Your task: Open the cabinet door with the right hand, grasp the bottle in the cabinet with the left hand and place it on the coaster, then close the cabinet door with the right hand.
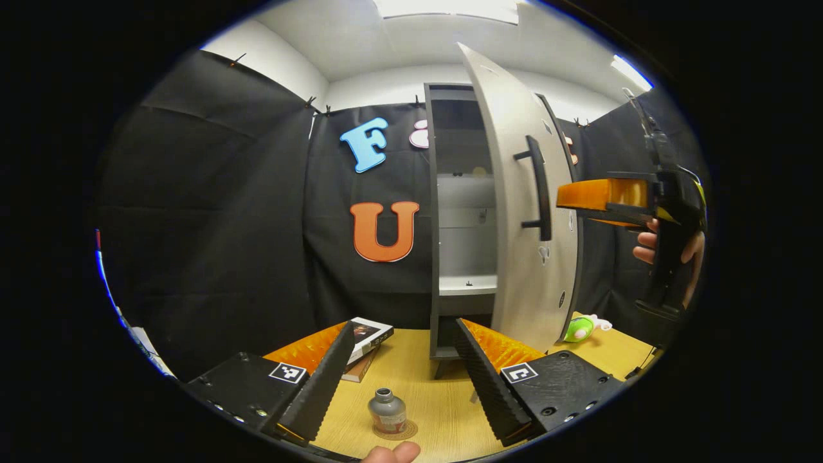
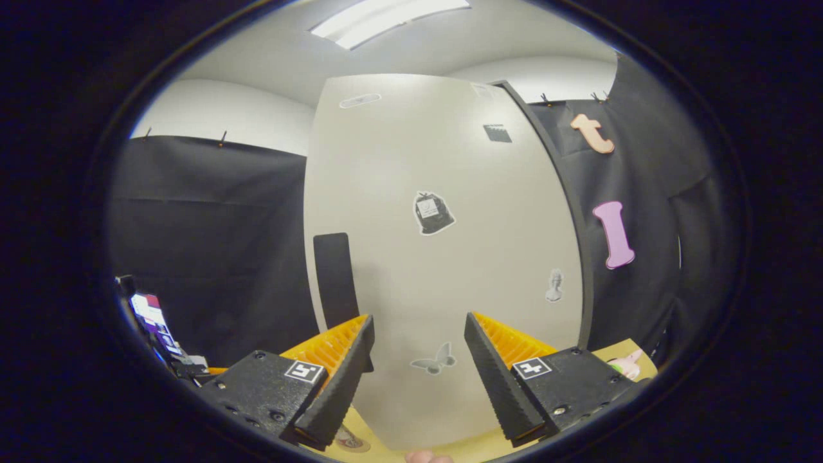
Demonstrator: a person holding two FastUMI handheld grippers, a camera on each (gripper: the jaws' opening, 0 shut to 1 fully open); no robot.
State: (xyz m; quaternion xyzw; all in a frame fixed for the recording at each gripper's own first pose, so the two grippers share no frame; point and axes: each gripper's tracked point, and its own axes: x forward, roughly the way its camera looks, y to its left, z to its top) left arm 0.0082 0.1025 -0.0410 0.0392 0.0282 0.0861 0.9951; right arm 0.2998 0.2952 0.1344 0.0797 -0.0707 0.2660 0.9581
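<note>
Your bottle (image 1: pixel 387 411) already stands upright on the coaster (image 1: pixel 404 429) near the surface's front edge, so what you handle now is the cabinet door (image 1: pixel 521 212): a stiff, light panel standing ajar. Push its flat face or take the black bar handle (image 1: pixel 540 188). Both the left gripper (image 1: pixel 404 379) and the right gripper (image 2: pixel 416 373) are spread and empty.

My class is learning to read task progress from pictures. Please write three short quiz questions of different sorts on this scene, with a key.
1. True or false: the bottle stands on the coaster.
2. The cabinet door is: A shut, B open.
3. Fill in: the right claw faces the door's ____ side.

Key: 1 true. 2 B. 3 outer; the handle and stickers show there. Both the right and the left claw are open and empty.
</note>
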